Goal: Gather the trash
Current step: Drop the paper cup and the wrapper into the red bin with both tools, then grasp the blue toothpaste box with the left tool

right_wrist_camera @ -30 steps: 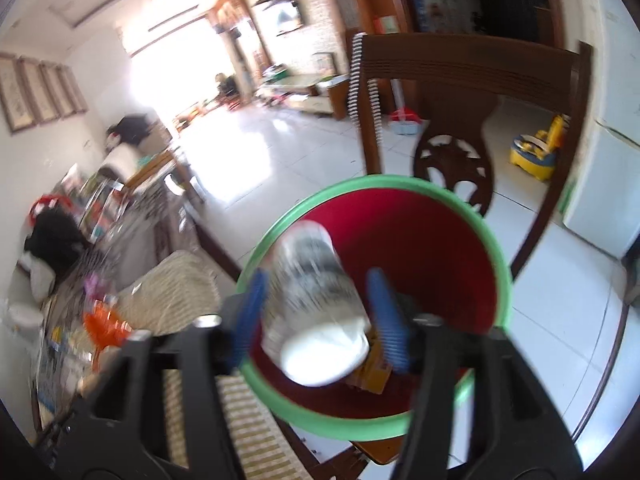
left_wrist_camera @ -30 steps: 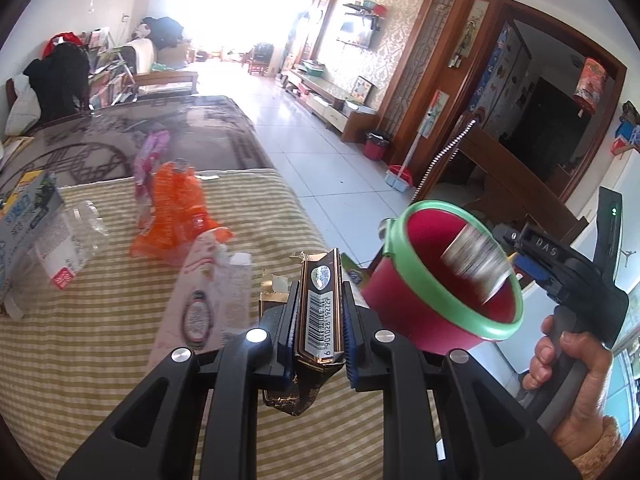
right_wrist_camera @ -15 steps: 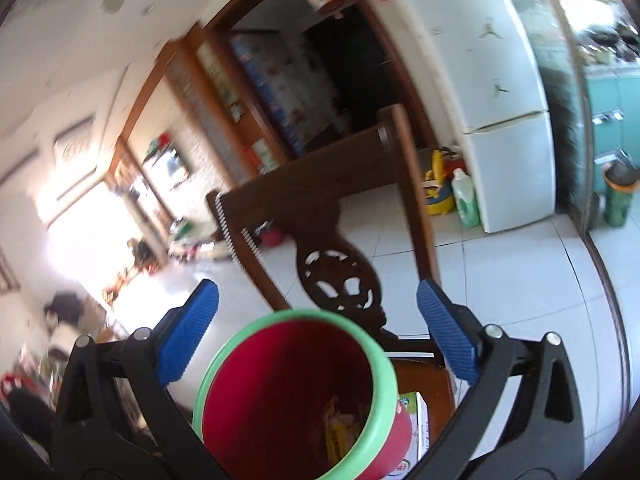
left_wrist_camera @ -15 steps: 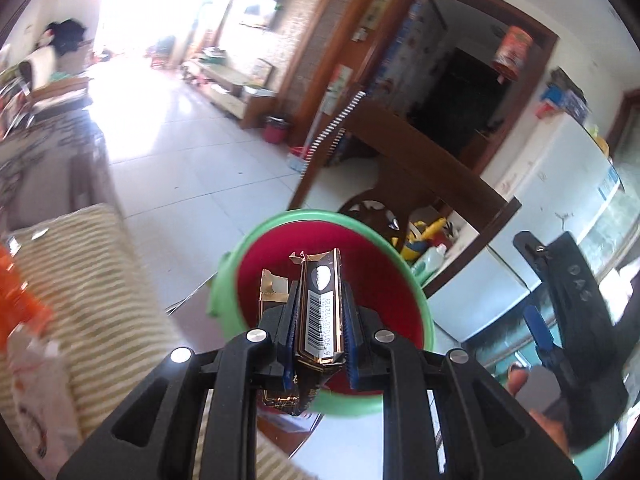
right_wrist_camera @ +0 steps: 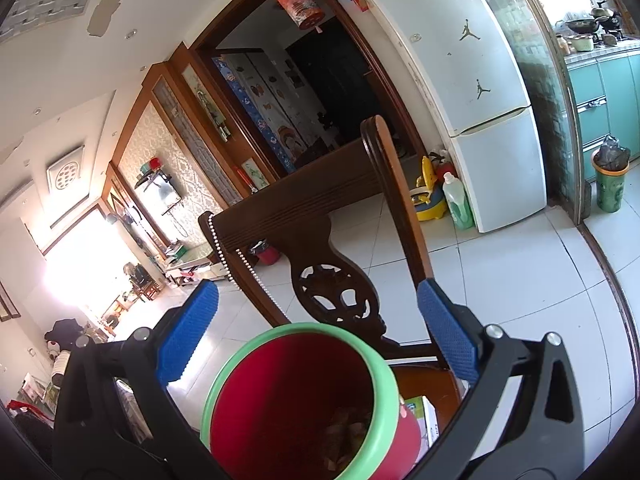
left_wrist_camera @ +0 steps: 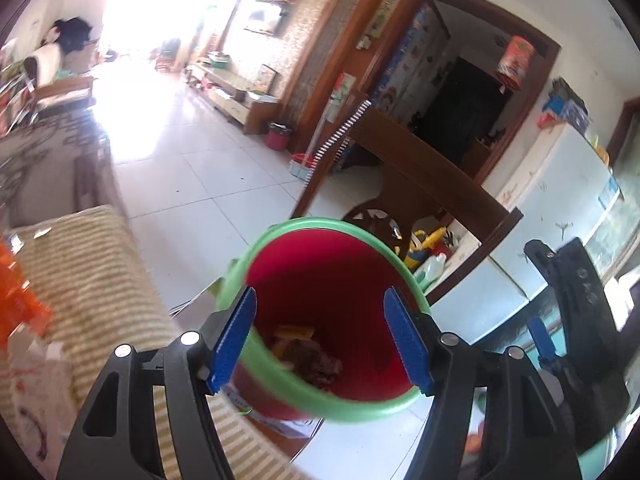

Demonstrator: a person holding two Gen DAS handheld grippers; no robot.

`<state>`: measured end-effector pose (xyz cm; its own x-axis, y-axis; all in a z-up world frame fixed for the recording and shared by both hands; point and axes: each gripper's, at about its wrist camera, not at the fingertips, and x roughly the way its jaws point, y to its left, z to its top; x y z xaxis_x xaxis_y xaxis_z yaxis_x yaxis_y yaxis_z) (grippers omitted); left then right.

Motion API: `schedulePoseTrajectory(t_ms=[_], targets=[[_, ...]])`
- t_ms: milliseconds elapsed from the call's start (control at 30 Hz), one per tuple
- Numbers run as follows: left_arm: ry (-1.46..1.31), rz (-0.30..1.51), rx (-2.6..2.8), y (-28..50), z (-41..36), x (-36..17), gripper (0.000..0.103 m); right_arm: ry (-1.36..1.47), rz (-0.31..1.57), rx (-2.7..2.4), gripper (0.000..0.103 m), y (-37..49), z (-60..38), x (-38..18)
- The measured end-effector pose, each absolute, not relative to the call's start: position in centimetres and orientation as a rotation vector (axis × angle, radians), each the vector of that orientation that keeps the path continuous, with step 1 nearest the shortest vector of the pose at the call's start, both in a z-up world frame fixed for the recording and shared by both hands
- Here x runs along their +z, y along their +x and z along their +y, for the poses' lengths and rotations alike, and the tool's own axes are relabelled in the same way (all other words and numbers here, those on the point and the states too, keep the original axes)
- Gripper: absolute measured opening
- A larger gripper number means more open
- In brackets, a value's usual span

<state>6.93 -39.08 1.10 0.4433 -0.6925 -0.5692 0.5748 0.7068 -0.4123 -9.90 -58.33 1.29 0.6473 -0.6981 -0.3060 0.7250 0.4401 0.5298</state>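
A red bin with a green rim [left_wrist_camera: 280,240] stands on a wooden chair beside the table. My left gripper [left_wrist_camera: 320,340] hovers over its mouth; its jaws are opening and nothing is between the blue pads. Brown and yellow wrappers [left_wrist_camera: 310,360] lie at the bin's bottom. The right gripper [left_wrist_camera: 560,320] shows at the right edge in the left wrist view. Seen from the right wrist, my right gripper [right_wrist_camera: 316,336] stands wide open and empty above the same bin [right_wrist_camera: 384,368].
The table with a striped cloth [left_wrist_camera: 92,280] is at the left, with an orange wrapper [left_wrist_camera: 22,300] and white packaging [left_wrist_camera: 36,392] on it. The chair back [right_wrist_camera: 304,208] rises behind the bin. A white fridge [right_wrist_camera: 472,92] and tiled floor lie beyond.
The left gripper carried the brown wrapper over the bin and let it go; its jaws have parted. The right gripper dropped the white bottle into the bin, opened wide and tilted upward.
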Motion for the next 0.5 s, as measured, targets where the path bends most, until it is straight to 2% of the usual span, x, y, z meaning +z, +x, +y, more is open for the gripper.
schedulePoseTrajectory(t_ms=[300, 500], targets=[[-0.148, 0.734, -0.561, 5.9, -25.7, 0.6, 0.064, 0.577, 0.105, -0.779, 0.098, -6.8, -54.0, 2.6], [0.106, 0.716, -0.281, 7.5, -15.5, 0.7, 0.064, 0.499, 0.192, -0.657, 0.098, -3.7, -49.9, 3.2]])
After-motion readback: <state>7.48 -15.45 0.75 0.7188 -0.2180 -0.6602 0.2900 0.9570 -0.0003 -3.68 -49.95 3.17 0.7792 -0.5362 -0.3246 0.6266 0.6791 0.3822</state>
